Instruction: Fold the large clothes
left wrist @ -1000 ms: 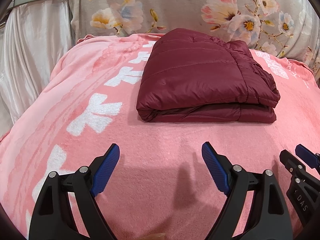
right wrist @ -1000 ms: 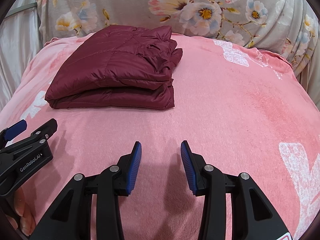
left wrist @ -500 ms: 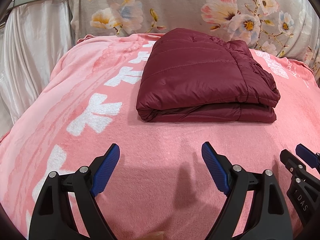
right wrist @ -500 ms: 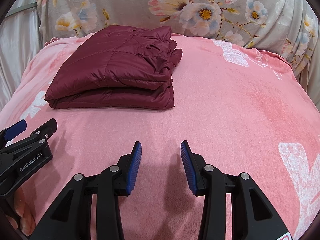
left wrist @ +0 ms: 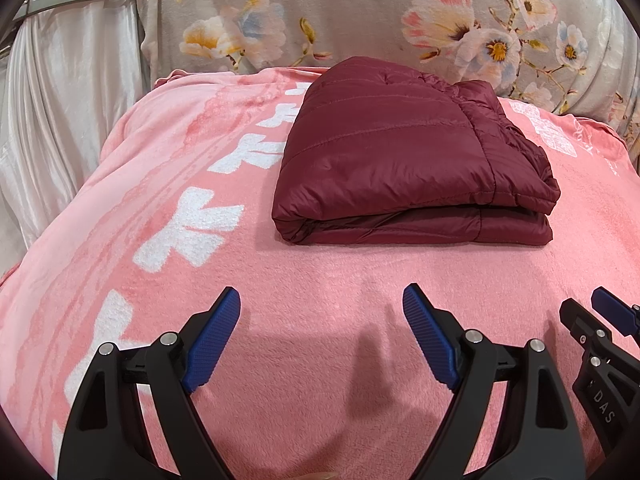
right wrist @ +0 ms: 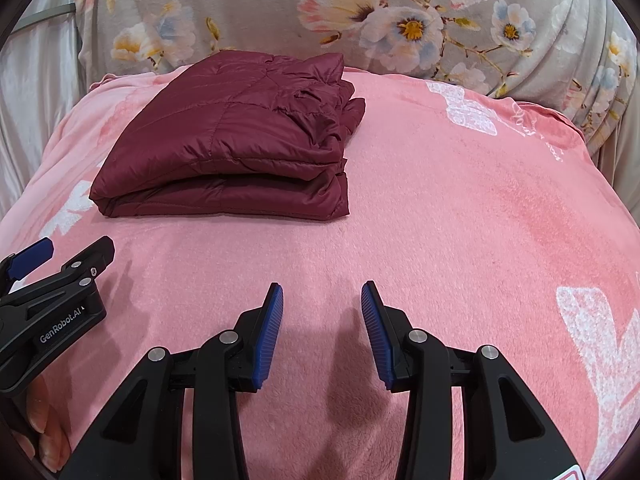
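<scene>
A dark red quilted jacket point(left wrist: 412, 160) lies folded into a thick, neat bundle on a pink blanket point(left wrist: 320, 280) with white patterns, toward its far side, just before a grey flowered cover point(left wrist: 360, 12). The left tongs point(left wrist: 321, 338) hover over bare blanket nearer the camera, their blue pads point(left wrist: 212, 344) wide apart with nothing between them. The right tongs point(right wrist: 322, 330) hover beside them, likewise apart from the jacket, partly spread and empty. In the right wrist view, fingertips of the person's hand point(right wrist: 40, 428) show beneath the left tongs' body. Pale curtain fabric point(left wrist: 60, 120) hangs at the left.
</scene>
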The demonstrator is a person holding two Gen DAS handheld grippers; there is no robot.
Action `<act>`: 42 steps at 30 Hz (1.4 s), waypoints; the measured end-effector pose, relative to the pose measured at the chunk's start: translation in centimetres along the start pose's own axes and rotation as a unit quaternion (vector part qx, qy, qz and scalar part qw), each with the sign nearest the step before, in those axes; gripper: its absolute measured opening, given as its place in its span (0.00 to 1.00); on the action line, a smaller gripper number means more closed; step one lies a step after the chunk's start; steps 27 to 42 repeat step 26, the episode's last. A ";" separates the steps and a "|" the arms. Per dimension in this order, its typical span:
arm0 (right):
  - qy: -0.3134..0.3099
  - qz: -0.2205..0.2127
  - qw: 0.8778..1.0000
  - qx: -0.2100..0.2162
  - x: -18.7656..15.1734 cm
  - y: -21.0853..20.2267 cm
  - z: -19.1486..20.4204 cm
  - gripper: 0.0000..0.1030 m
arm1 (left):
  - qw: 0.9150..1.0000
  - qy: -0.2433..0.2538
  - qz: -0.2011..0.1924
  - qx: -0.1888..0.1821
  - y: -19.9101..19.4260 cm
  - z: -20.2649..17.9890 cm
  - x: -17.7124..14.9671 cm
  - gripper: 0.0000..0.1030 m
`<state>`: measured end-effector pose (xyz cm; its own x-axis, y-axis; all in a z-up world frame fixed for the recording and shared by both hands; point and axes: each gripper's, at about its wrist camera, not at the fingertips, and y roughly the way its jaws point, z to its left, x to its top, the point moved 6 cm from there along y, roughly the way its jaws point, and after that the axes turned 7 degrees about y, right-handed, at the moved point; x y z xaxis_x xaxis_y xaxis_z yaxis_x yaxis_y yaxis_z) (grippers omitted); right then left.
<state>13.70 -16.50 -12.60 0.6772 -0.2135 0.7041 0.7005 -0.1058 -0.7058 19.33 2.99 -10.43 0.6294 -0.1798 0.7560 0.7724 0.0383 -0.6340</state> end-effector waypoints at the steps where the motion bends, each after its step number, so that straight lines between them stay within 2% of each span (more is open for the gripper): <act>1: 0.000 0.000 1.000 0.000 0.0 0.0 0.0 0.40 | 1.000 0.000 0.000 0.000 0.0 0.0 0.0 0.79; 26: -0.002 -0.002 1.000 -0.003 0.2 0.0 -0.2 0.40 | 1.000 0.004 -0.001 0.003 0.0 -0.3 0.0 0.72; 42: -0.002 -0.002 1.000 -0.003 0.2 0.0 -0.2 0.40 | 1.000 0.004 -0.001 0.003 0.0 -0.3 0.0 0.72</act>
